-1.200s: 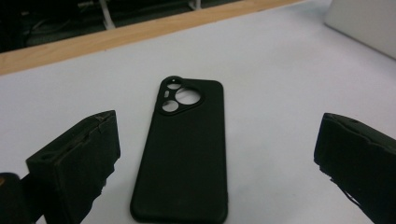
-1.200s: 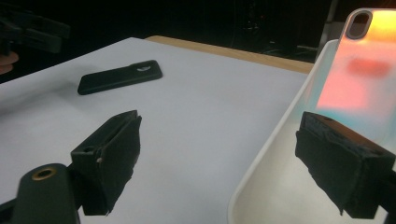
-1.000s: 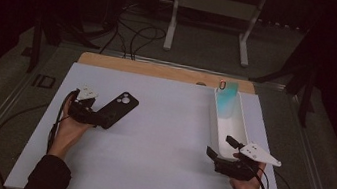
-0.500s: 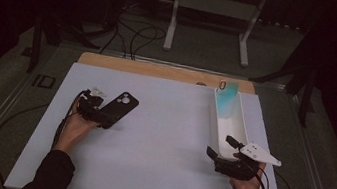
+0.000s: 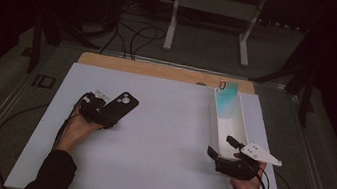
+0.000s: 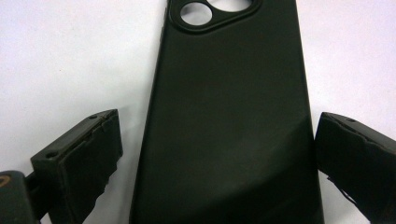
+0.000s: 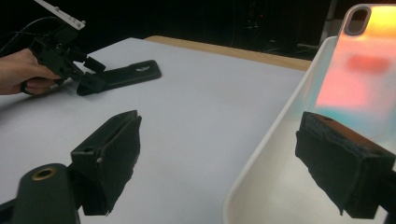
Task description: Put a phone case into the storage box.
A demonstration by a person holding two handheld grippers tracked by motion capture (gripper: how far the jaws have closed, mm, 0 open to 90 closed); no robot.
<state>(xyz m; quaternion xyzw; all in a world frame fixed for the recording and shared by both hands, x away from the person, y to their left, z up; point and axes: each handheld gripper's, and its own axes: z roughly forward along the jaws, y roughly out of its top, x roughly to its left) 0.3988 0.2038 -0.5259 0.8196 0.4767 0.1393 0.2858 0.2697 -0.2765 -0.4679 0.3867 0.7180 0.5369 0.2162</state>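
A black phone case (image 5: 122,106) lies flat on the white table, its camera cutout (image 6: 196,13) at the far end. My left gripper (image 5: 104,115) is open with its jaws on either side of the case's (image 6: 229,116) near end; its left jaw stands clear and its right jaw is close to the edge. A second, iridescent teal case (image 5: 226,102) leans inside a long white tray (image 5: 241,125) at the right. My right gripper (image 5: 221,146) is open at the tray's near end, one jaw outside the rim (image 7: 261,154) and one inside, short of the iridescent case (image 7: 355,70).
The white board (image 5: 164,144) covers a wooden table whose far edge (image 5: 160,70) shows. Cables trail from both grippers off the near corners. A white stand (image 5: 214,10) and loose cables sit on the dark floor beyond. From the right gripper view, the left gripper (image 7: 86,74) shows far left.
My left gripper has slid forward to the black case, and its jaws now straddle the case's near end. The right gripper and the tray have stayed put.
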